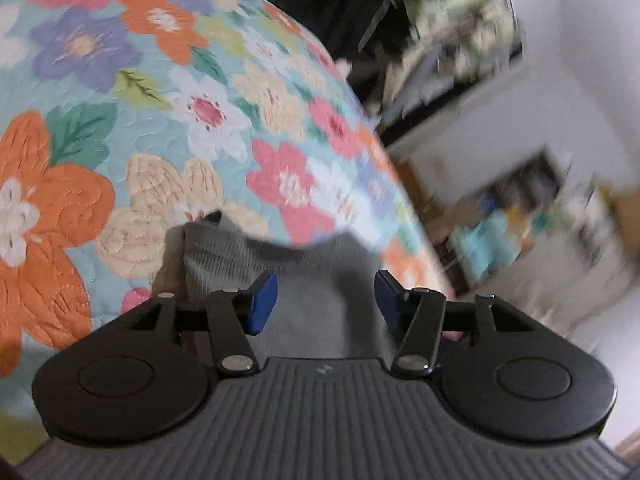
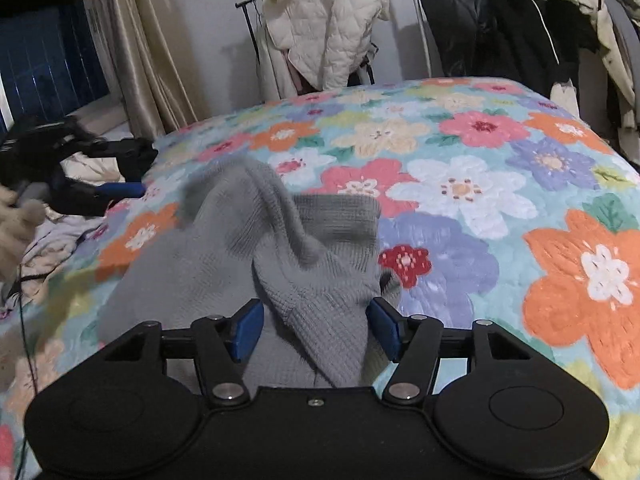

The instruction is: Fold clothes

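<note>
Lying crumpled on the floral bedspread (image 2: pixel 500 168), the grey knit sweater (image 2: pixel 280 248) sits bunched with a raised ridge running toward 12 o'clock in the right wrist view. Left to right there: left gripper (image 2: pixel 128 189) at 9 o'clock, off the bed edge beside pale bedding, well apart from the knit, its jaws too blurred to read from this side. Cream quilted jacket (image 2: pixel 328 20) hangs on a rack at 12, dark coats at 1 to 2.

Left wrist view: left gripper (image 1: pixel 326 300) jaws stand about half open, grey knit below and beyond the gap, pads not pressing it; holds nothing. Frame is motion-blurred.

Right gripper (image 2: pixel 316 330): jaws part open, a fold of knit between them, the right pad close against cloth, but no clear pinch; I'd call it unheld.

Risks: closing now likely grabs several bunched layers, dragging the whole heap, not one hem. Loose knit may snag on a pad. Fast motion could miss the edge.
</note>
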Demonstrator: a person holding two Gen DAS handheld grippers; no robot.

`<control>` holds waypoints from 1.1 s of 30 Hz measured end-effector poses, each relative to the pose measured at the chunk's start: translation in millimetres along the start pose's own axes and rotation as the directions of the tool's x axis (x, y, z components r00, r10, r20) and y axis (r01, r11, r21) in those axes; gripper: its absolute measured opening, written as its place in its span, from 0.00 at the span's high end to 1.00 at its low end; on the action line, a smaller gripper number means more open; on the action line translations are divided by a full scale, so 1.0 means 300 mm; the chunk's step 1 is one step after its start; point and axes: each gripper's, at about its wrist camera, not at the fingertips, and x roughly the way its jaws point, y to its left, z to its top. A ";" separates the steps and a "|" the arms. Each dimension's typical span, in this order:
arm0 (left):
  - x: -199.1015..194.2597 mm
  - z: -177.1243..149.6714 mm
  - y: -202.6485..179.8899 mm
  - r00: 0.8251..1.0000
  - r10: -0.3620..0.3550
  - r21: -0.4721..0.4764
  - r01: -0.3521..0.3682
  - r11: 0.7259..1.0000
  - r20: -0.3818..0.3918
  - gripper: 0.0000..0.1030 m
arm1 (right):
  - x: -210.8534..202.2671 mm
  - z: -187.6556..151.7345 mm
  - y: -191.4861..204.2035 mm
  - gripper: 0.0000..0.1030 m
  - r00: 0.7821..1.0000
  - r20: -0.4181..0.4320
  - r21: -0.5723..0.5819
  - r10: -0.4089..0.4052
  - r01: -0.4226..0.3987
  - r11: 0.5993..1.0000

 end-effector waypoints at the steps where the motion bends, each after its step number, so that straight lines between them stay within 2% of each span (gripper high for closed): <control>1: 0.026 -0.018 -0.011 0.999 0.024 0.039 -0.023 0.999 -0.027 0.48 | 0.002 0.007 -0.007 0.79 1.000 0.018 0.008 -0.013 0.012 1.000; 2: 0.059 -0.038 -0.010 0.996 0.061 0.066 -0.057 0.996 -0.059 0.48 | -0.005 0.015 -0.022 0.86 0.999 0.039 0.049 -0.030 0.028 0.998; 5: 0.159 -0.086 0.021 0.968 0.200 0.116 -0.183 0.976 -0.152 0.49 | -0.033 0.013 -0.100 0.90 0.996 0.078 0.267 -0.044 0.022 0.963; 6: 0.163 -0.086 0.029 0.967 0.201 0.111 -0.185 0.976 -0.156 0.49 | -0.028 -0.007 -0.144 0.91 0.996 0.056 0.368 -0.066 0.041 0.929; 8: 0.158 -0.075 0.035 0.966 0.200 0.095 -0.187 0.978 -0.165 0.49 | -0.018 -0.068 -0.226 0.90 0.995 0.028 0.553 -0.096 0.065 0.831; 9: 0.144 -0.061 0.028 0.964 0.205 0.094 -0.191 0.977 -0.169 0.49 | -0.012 -0.097 -0.255 0.84 0.996 0.016 0.626 -0.090 0.060 0.778; 10: 0.132 -0.048 0.020 0.962 0.210 0.095 -0.196 0.976 -0.172 0.49 | -0.013 -0.113 -0.260 0.80 0.994 0.011 0.658 -0.104 0.071 0.750; 11: 0.119 -0.040 0.010 0.960 0.214 0.101 -0.199 0.975 -0.178 0.48 | -0.018 -0.120 -0.253 0.75 0.993 0.009 0.668 -0.121 0.084 0.740; 13: 0.083 -0.029 -0.012 0.957 0.207 0.103 -0.190 0.976 -0.201 0.47 | -0.051 -0.110 -0.193 0.70 0.984 0.017 0.611 -0.178 0.131 0.780; 14: 0.067 -0.033 -0.020 0.956 0.201 0.094 -0.184 0.978 -0.213 0.46 | -0.076 -0.108 -0.161 0.61 0.978 0.025 0.589 -0.209 0.154 0.793; 18: 0.012 -0.089 -0.052 0.954 0.164 0.056 -0.155 0.986 -0.249 0.38 | -0.173 -0.156 -0.087 0.38 0.972 0.075 0.589 -0.223 0.137 0.796; 21: 0.037 -0.155 -0.062 0.950 0.165 0.082 -0.148 0.986 -0.264 0.30 | -0.207 -0.212 -0.042 0.38 0.978 0.056 0.603 -0.203 0.129 0.787; 22: 0.061 -0.174 -0.065 0.945 0.185 0.113 -0.160 0.981 -0.268 0.29 | -0.205 -0.227 -0.028 0.37 0.979 0.055 0.611 -0.195 0.122 0.782; 24: 0.115 -0.210 -0.080 0.922 0.267 0.211 -0.213 0.954 -0.278 0.29 | -0.183 -0.246 -0.013 0.34 0.986 0.059 0.616 -0.153 0.085 0.783; 26: 0.155 -0.238 -0.089 0.893 0.351 0.302 -0.265 0.916 -0.281 0.28 | -0.122 -0.239 -0.014 0.34 0.995 0.034 0.614 -0.089 0.049 0.788; 27: 0.161 -0.246 -0.078 0.891 0.349 0.292 -0.265 0.919 -0.289 0.25 | -0.097 -0.233 -0.015 0.35 0.997 0.018 0.609 -0.080 0.052 0.792; 28: 0.166 -0.253 -0.066 0.890 0.345 0.277 -0.266 0.923 -0.296 0.23 | -0.080 -0.224 -0.015 0.35 0.994 -0.003 0.596 -0.105 0.087 0.798; 30: 0.158 -0.255 -0.029 0.902 0.313 0.203 -0.261 0.944 -0.296 0.21 | -0.061 -0.206 -0.015 0.35 0.984 -0.043 0.555 -0.174 0.168 0.815; 33: 0.166 -0.266 -0.008 0.909 0.301 0.177 -0.258 0.950 -0.288 0.17 | -0.065 -0.196 0.000 0.35 0.974 -0.042 0.493 -0.221 0.212 0.844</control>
